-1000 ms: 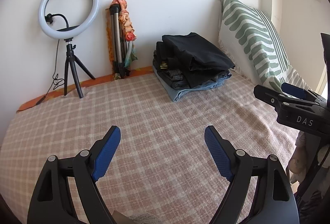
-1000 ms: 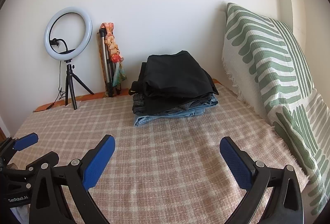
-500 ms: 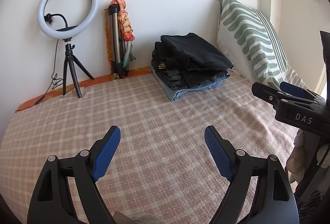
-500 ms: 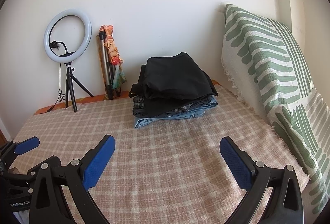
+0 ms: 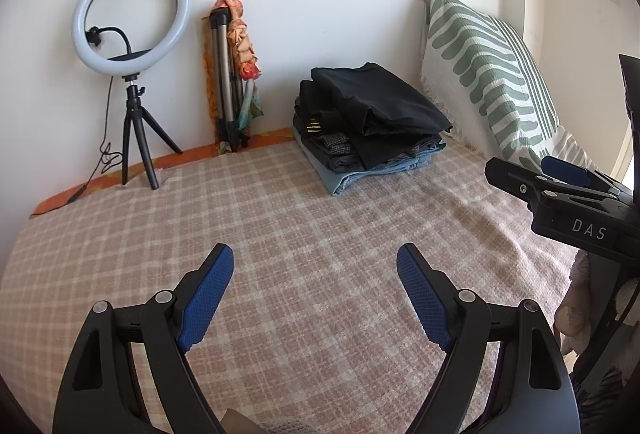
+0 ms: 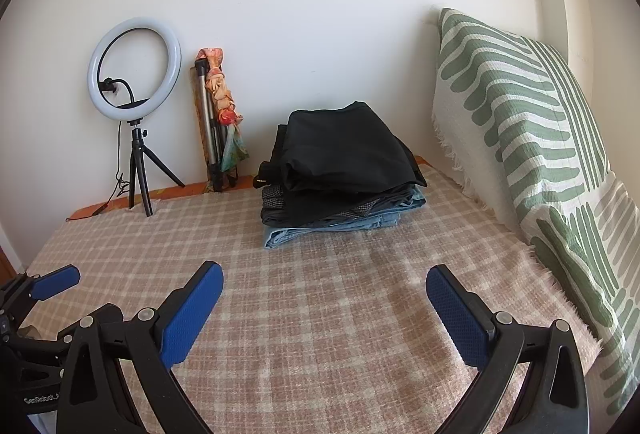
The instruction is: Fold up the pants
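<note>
Two hand-held grippers, the left (image 5: 314, 260) and right (image 6: 324, 280), hover over a checked bed (image 5: 280, 242) with jaws apart and nothing between them. Folded pants (image 6: 340, 170) sit in a stack near the far wall, beside a striped pillow (image 6: 520, 122), well apart from both. No loose pair shows, so the next move probably means fetching one.

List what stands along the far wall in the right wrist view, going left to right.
Ring light on its small tripod, folded tripod with an orange scarf draped on it, stack of folded clothes, green-striped pillow.
</note>
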Tool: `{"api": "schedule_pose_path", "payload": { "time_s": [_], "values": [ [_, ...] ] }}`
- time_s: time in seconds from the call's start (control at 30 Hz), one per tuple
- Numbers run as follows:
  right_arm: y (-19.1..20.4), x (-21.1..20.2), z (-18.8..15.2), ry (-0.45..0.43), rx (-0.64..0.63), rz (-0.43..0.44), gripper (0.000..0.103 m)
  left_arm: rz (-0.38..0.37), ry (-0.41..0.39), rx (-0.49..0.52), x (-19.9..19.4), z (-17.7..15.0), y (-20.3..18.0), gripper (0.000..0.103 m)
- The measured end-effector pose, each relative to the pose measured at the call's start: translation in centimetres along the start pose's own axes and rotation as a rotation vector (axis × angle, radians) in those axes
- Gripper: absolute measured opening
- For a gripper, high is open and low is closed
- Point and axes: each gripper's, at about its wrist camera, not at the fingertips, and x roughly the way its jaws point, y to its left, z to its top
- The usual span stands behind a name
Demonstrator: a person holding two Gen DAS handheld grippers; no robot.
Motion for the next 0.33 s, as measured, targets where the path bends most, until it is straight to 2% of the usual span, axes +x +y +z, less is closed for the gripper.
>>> {"api": "schedule_pose_path", "payload": {
  "time_s": [0.33],
  "values": [
    [0.3,0.01,-0.05,-0.003,-0.001,0.001,0.103,-0.006,0.003,-0.003,-0.1,-0.07,0.29,0.084]
  ]
}}
